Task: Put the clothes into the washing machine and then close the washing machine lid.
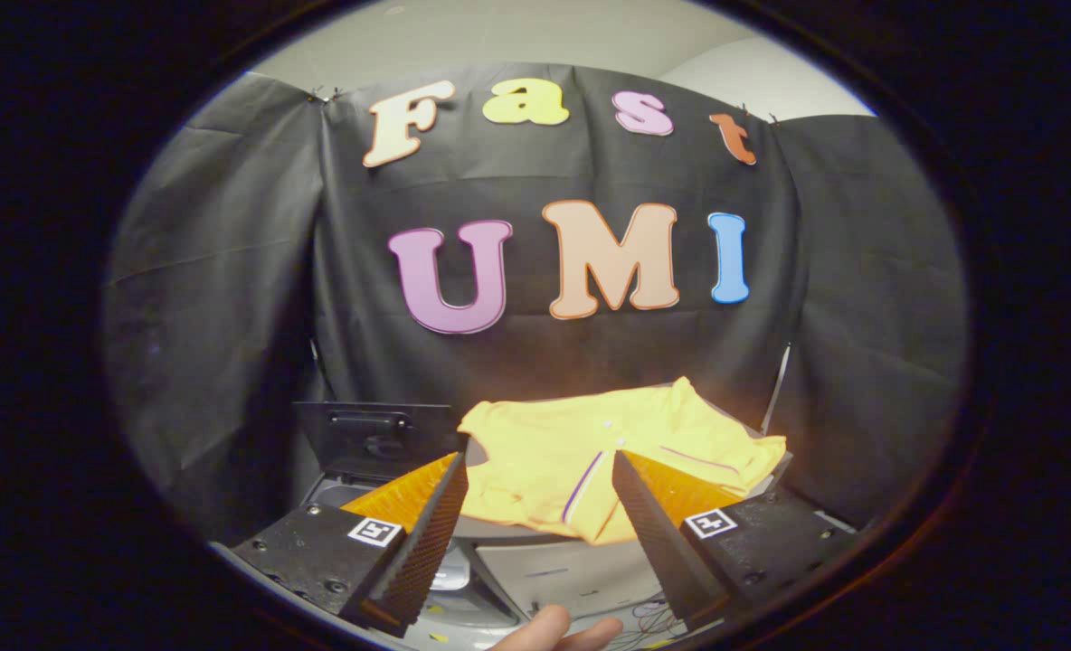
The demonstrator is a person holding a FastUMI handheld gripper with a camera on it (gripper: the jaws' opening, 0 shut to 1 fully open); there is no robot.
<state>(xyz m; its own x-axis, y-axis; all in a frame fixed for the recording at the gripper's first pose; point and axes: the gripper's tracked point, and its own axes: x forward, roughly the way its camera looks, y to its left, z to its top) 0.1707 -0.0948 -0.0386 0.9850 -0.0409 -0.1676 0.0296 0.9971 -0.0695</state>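
Observation:
A yellow garment [590, 452] with a thin purple stripe lies spread flat on a raised surface just ahead of my fingers, its near edge hanging over the front. My gripper [540, 470] is open, its two black ribbed fingers [427, 533] wide apart on either side of the garment's near edge, with nothing pressed between them. To the left, beyond the left finger, the washing machine's dark lid [373, 434] stands raised, with the pale machine top [327, 493] below it. The drum opening is hidden behind the left finger.
A light grey panel [554, 565] sits below the garment between the fingers. A person's fingertips [558, 628] show at the very bottom. Black cloth walls close in behind and on both sides.

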